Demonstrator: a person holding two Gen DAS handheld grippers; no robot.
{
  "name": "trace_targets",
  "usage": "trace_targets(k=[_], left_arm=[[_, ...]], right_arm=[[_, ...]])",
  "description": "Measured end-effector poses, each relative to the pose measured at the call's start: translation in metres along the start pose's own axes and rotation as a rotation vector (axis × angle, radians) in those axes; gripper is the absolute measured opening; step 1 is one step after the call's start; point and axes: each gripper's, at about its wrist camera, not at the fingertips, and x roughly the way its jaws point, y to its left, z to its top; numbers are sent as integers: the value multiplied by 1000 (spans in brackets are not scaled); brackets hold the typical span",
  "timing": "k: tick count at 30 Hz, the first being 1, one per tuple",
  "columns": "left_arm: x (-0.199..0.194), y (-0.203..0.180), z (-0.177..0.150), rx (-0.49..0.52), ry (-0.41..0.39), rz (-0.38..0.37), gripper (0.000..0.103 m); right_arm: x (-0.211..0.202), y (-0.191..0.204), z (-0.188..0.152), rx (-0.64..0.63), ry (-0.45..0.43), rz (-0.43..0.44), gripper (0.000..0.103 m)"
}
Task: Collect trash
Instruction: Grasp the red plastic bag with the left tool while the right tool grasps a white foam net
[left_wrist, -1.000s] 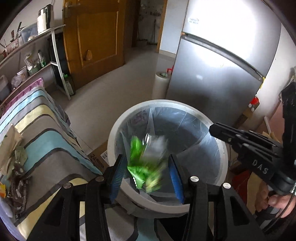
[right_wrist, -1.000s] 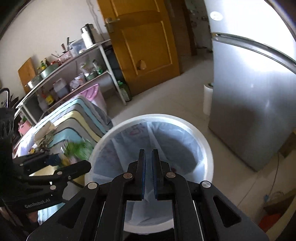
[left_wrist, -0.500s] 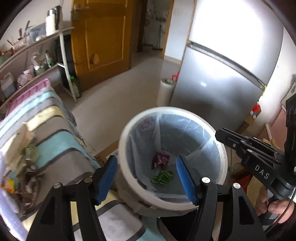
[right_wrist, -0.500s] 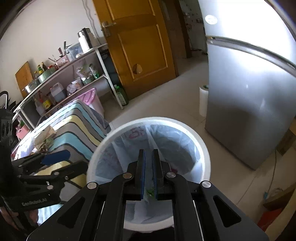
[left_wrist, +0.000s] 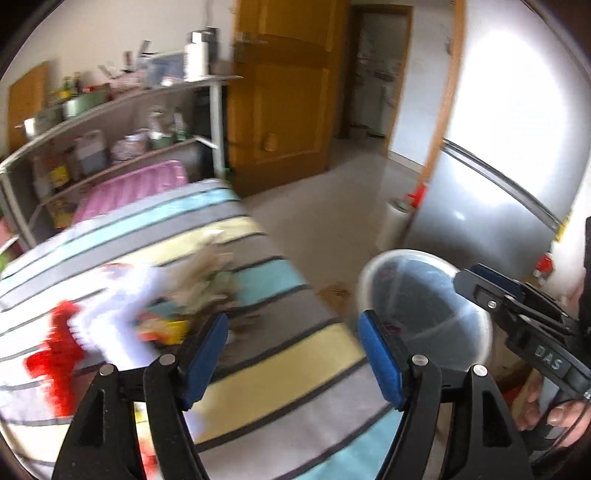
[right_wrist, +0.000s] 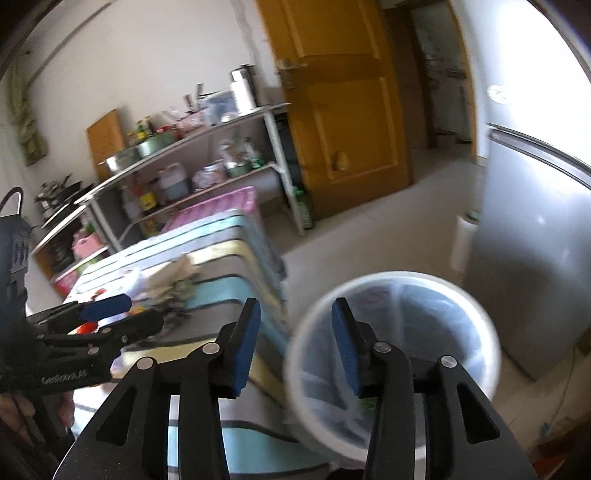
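A blurred pile of trash (left_wrist: 199, 284) lies on the striped tablecloth: crumpled brown paper, a white wrapper, a yellow-and-red packet and something red at the left. It also shows in the right wrist view (right_wrist: 166, 284). My left gripper (left_wrist: 291, 354) is open and empty over the table, short of the pile. The white trash bin (left_wrist: 424, 295) with a clear liner stands to its right. My right gripper (right_wrist: 295, 347) is open and empty between the table edge and the bin (right_wrist: 399, 354). A bit of green wrapper (right_wrist: 367, 404) shows inside the bin.
The striped table (left_wrist: 280, 373) ends beside the bin. A silver fridge (right_wrist: 535, 258) stands right of the bin, with a white roll (right_wrist: 463, 236) on the floor. A metal shelf rack (right_wrist: 192, 162) with kitchenware and an orange door (right_wrist: 343, 110) are behind the table.
The green wrapper dropped from my left gripper into the bin. Both grippers swung left from the bin toward the table. My right gripper went from shut to open.
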Motion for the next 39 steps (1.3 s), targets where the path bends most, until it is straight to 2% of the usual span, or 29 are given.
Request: trace_targets(k=[3, 8, 12, 14, 19, 23, 26, 29, 31, 32, 33, 35, 36, 38, 39], left_arm=[[-14, 33, -6, -44, -11, 39, 76], [-38, 101, -17, -125, -40, 147, 79], [-46, 151, -27, -189, -45, 237, 82], [-46, 173, -32, -219, -44, 257, 83], [-34, 205, -43, -282, -10, 226, 83], [-15, 223, -46, -285, 41, 167, 84], [-5, 226, -49, -281, 61, 146, 84], [2, 227, -54, -306, 84, 90, 84], [5, 227, -57, -291, 91, 110, 83], [7, 226, -59, -290, 92, 113, 81], [7, 226, -59, -295, 91, 105, 80], [7, 225, -60, -302, 85, 87, 71], [8, 225, -60, -309, 84, 78, 69], [12, 223, -61, -317, 96, 74, 58], [14, 222, -61, -313, 104, 78, 56]], right_arm=[[10, 26, -1, -37, 22, 55, 44], [31, 70, -6, -84, 66, 168, 44], [47, 105, -9, -123, 94, 237, 44], [56, 121, -12, -149, 110, 264, 44], [80, 162, -23, -226, 182, 298, 44], [99, 185, -30, -282, 221, 289, 44], [110, 196, -34, -306, 245, 273, 44], [117, 199, -39, -307, 273, 278, 44], [121, 200, -41, -312, 285, 262, 44], [122, 200, -43, -313, 290, 259, 43], [122, 200, -45, -312, 295, 266, 38], [121, 199, -45, -307, 294, 271, 29], [120, 199, -45, -302, 292, 279, 28], [116, 197, -46, -299, 285, 296, 26], [115, 196, -46, -299, 281, 297, 26]])
